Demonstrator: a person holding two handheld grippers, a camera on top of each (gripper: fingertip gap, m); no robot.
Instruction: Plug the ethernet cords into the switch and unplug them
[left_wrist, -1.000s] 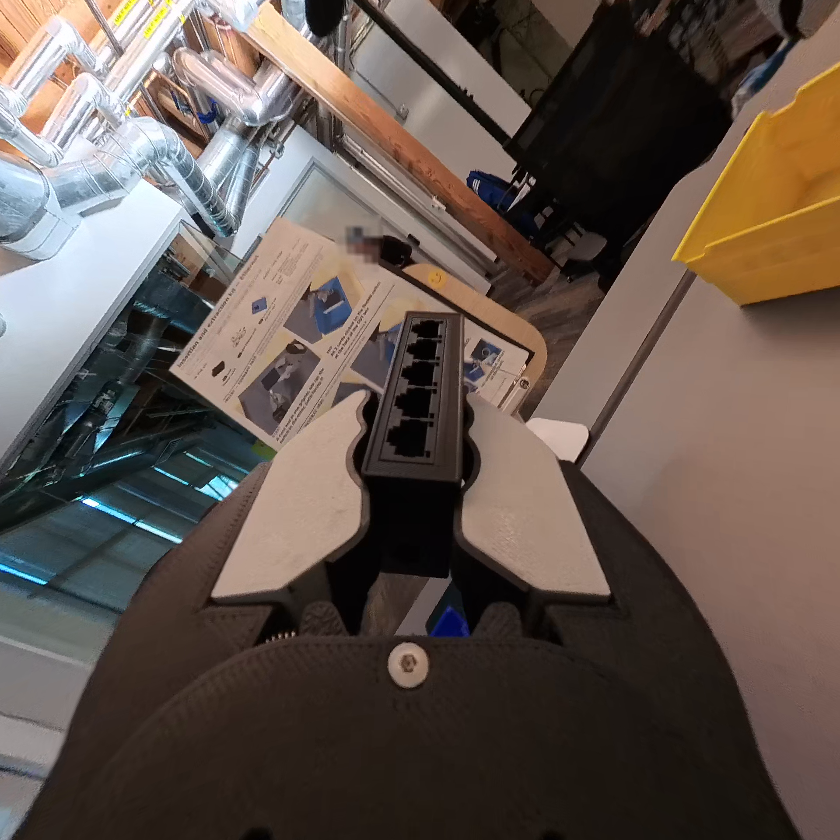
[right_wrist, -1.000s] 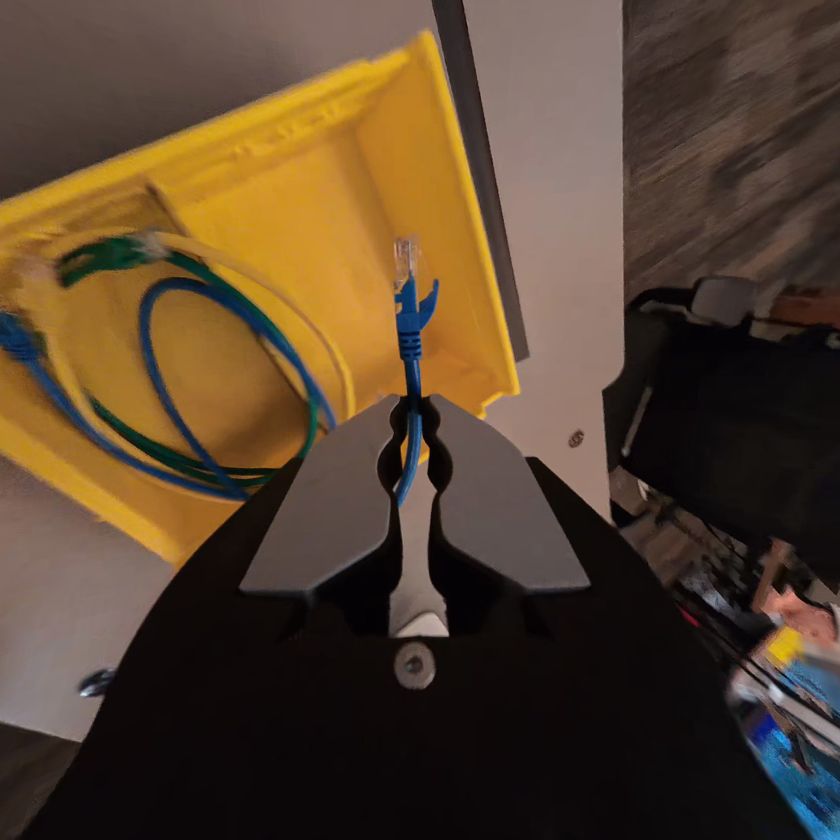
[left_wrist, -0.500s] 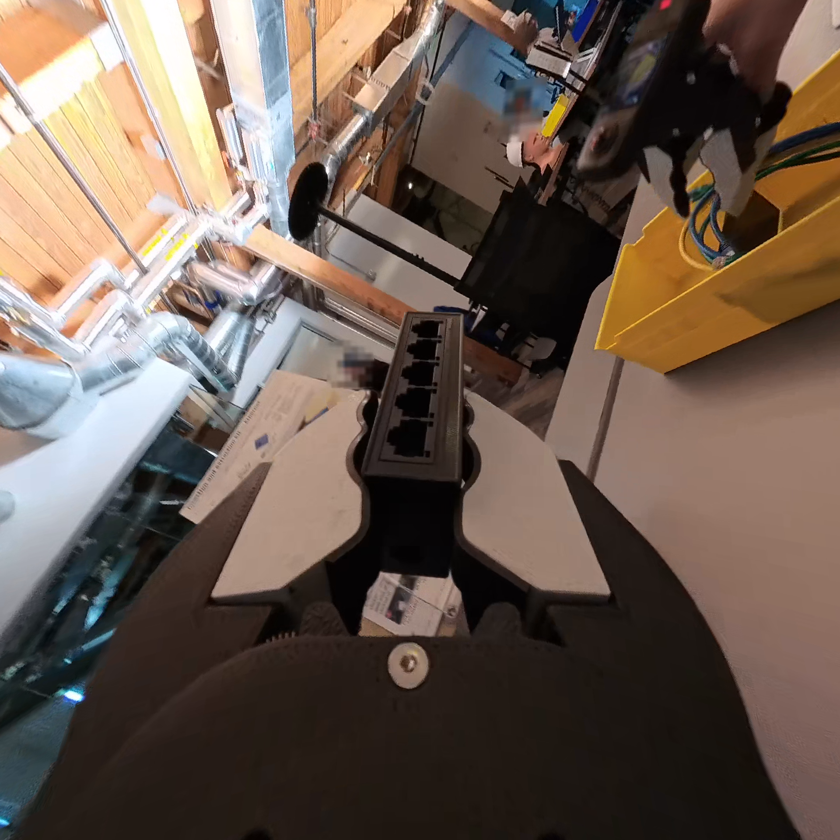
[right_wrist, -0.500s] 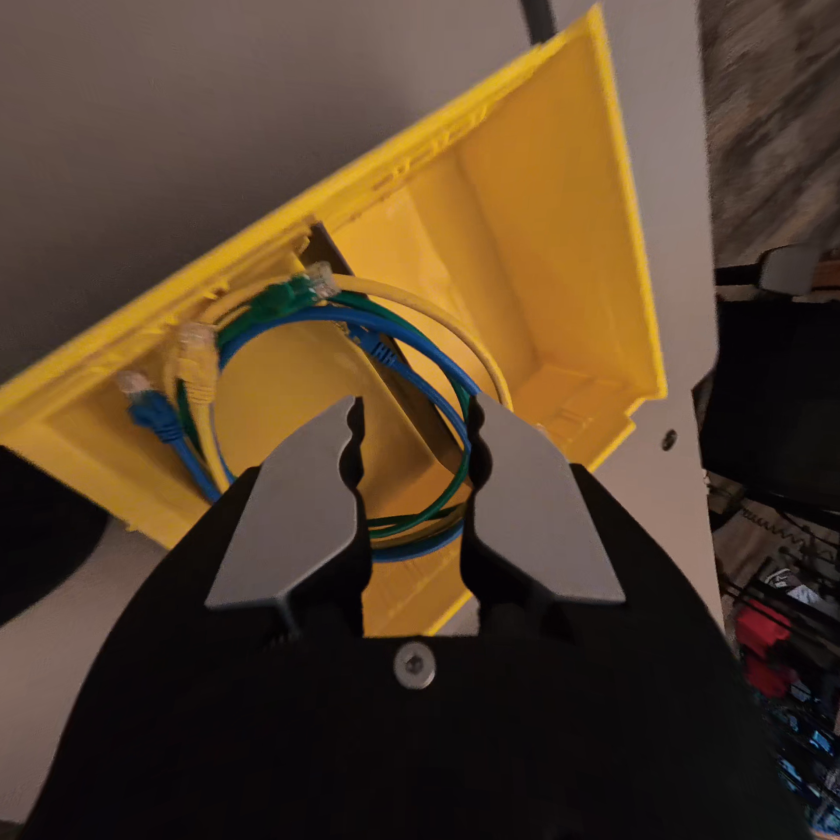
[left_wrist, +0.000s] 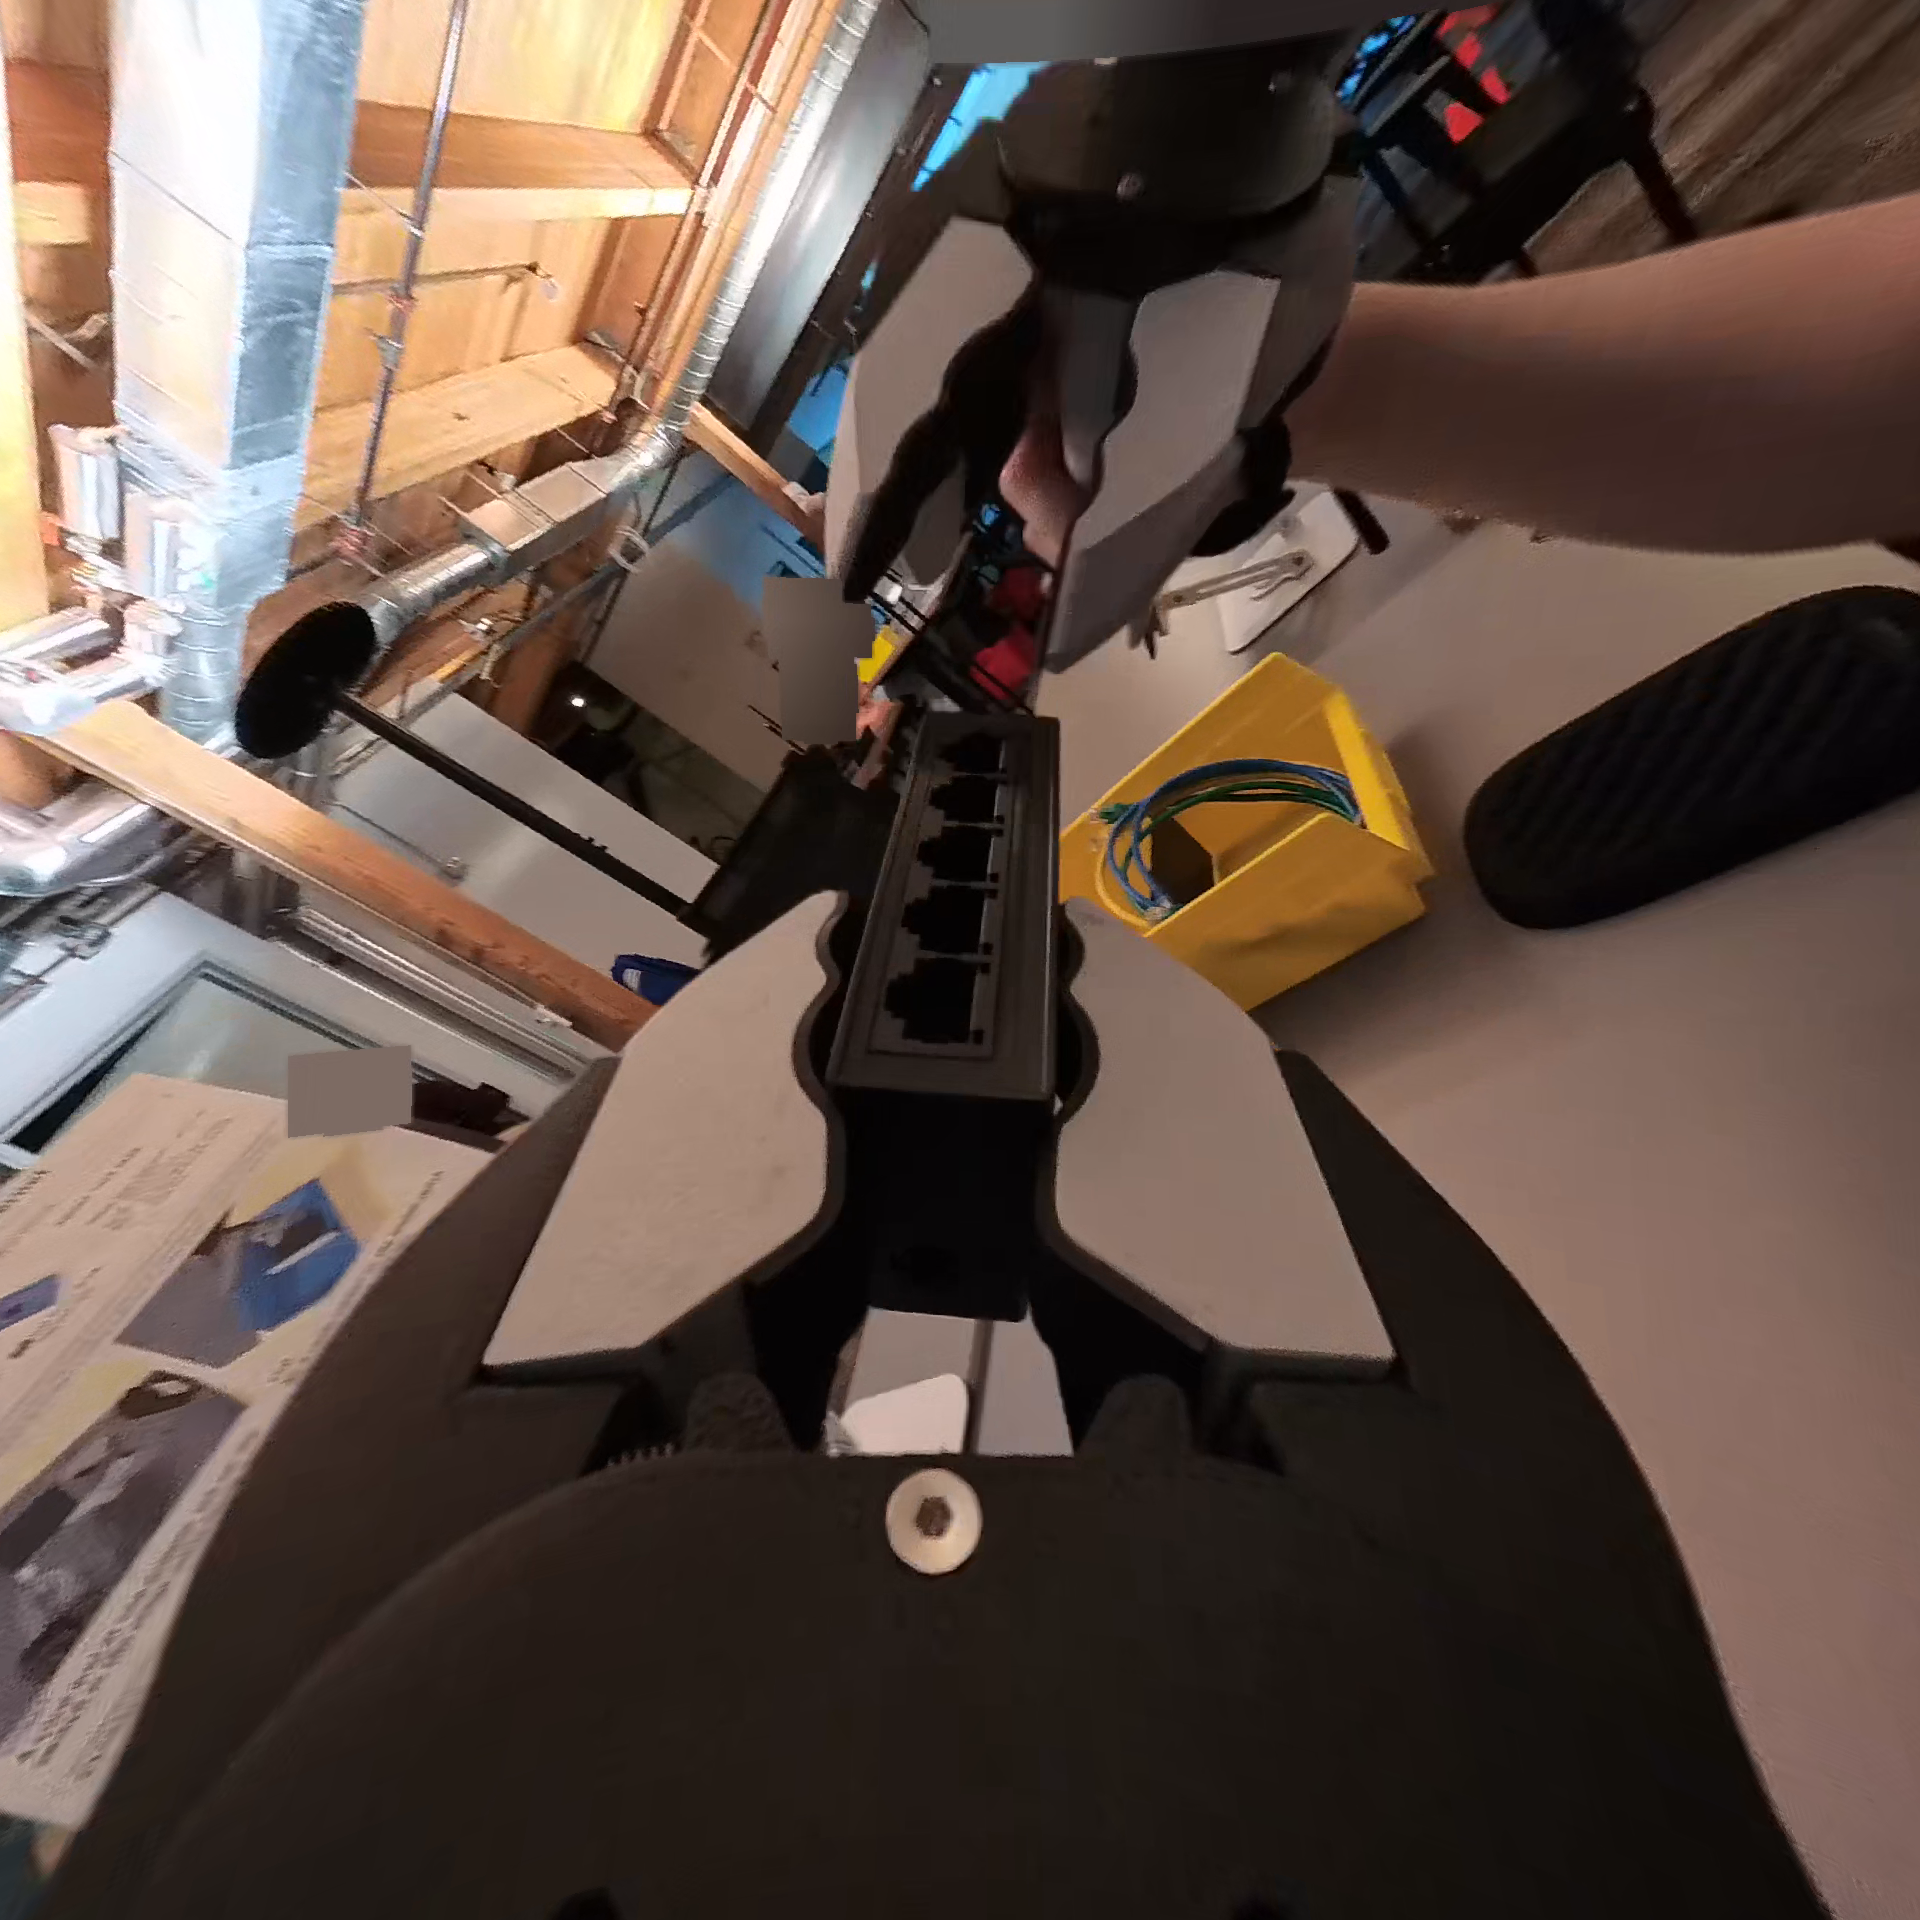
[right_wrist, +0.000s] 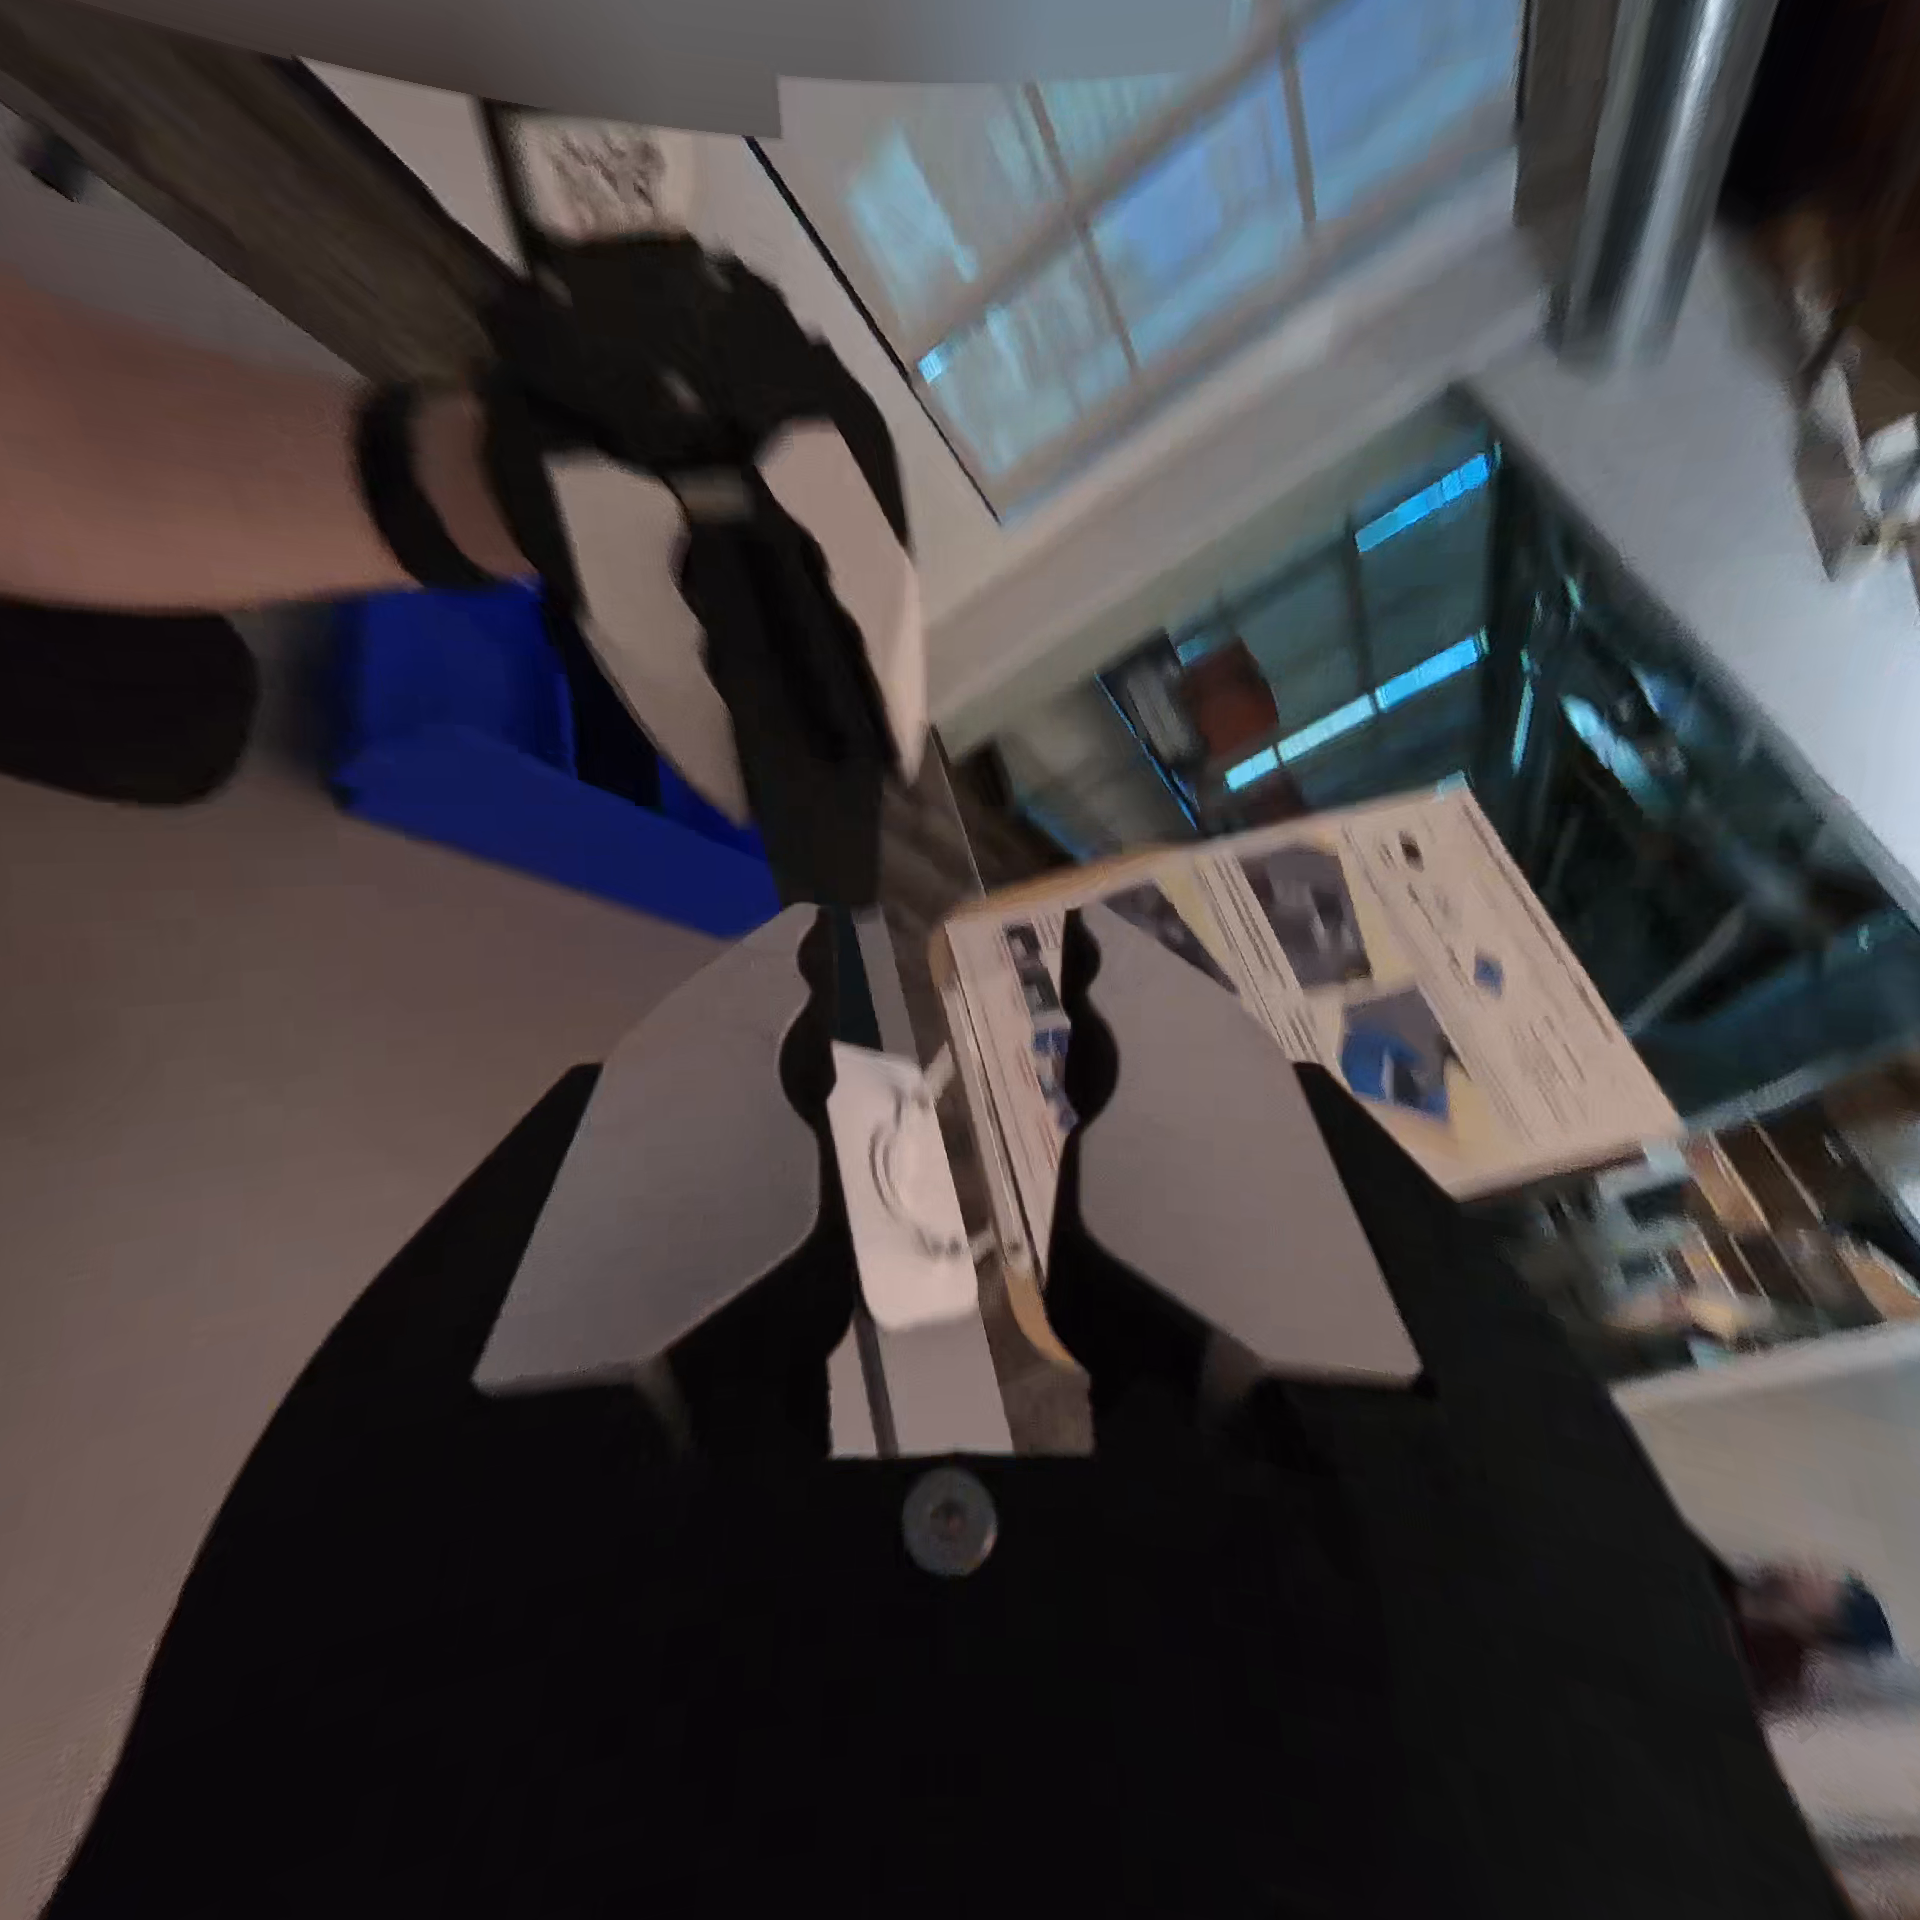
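Observation:
My left gripper is shut on a black ethernet switch, held off the table with its row of empty ports facing the camera. My right gripper is open and empty. In the left wrist view it hangs just beyond the switch's far end, pointing toward it. The blurred right wrist view shows the left gripper holding the switch close ahead. Blue, green and yellow ethernet cords lie coiled in a yellow bin on the grey table.
A black padded oblong lies on the table right of the yellow bin. A white device sits behind it. A blue bin is on the table behind the left gripper. A printed poster board stands past the table edge. Tip to tip, the grippers are about 6 cm apart.
My right gripper let go of the blue cord in the yellow bin, opened, and swung away from the bin to face the switch. My left gripper kept hold of the switch and turned toward the bin.

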